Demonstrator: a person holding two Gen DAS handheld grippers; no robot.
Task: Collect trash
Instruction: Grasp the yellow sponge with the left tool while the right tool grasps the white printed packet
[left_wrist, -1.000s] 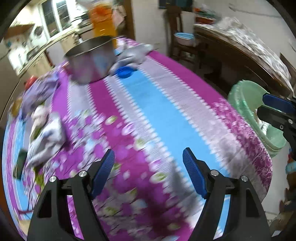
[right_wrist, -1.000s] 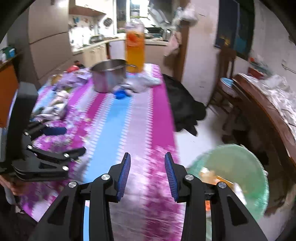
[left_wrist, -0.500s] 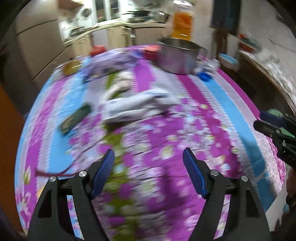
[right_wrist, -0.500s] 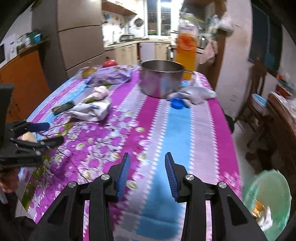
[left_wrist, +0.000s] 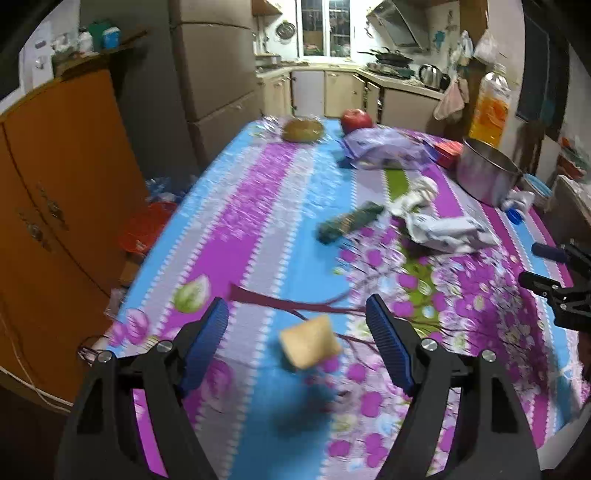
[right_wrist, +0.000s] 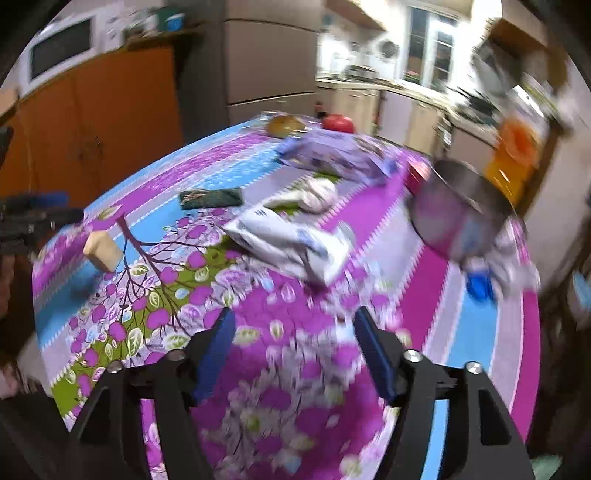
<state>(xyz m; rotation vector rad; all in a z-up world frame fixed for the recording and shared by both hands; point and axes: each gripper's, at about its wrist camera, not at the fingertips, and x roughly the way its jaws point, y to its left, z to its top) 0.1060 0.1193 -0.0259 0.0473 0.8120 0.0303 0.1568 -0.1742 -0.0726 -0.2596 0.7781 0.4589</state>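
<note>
Both tools gape wide and empty, the left tool (left_wrist: 297, 325) hovering over a tan block (left_wrist: 309, 347) on the tabletop (left_wrist: 258, 206), the right tool (right_wrist: 295, 334) nearby.

A desk cloth (left_wrist: 258, 206) striped in magenta, sky blue and pale grey, printed with purple blossoms and green leaves. On it: a tan block (left_wrist: 309, 346), a dark green packet (left_wrist: 349, 221), a white wrapper with blue print (left_wrist: 447, 230), a lilac bag (left_wrist: 388, 149), a red apple (left_wrist: 356, 119), a steel-grey pot (left_wrist: 484, 177). Both black tools (left_wrist: 297, 341) (right_wrist: 293, 349) carry blue pads. An orange cupboard (left_wrist: 55, 192) stands left.
</note>
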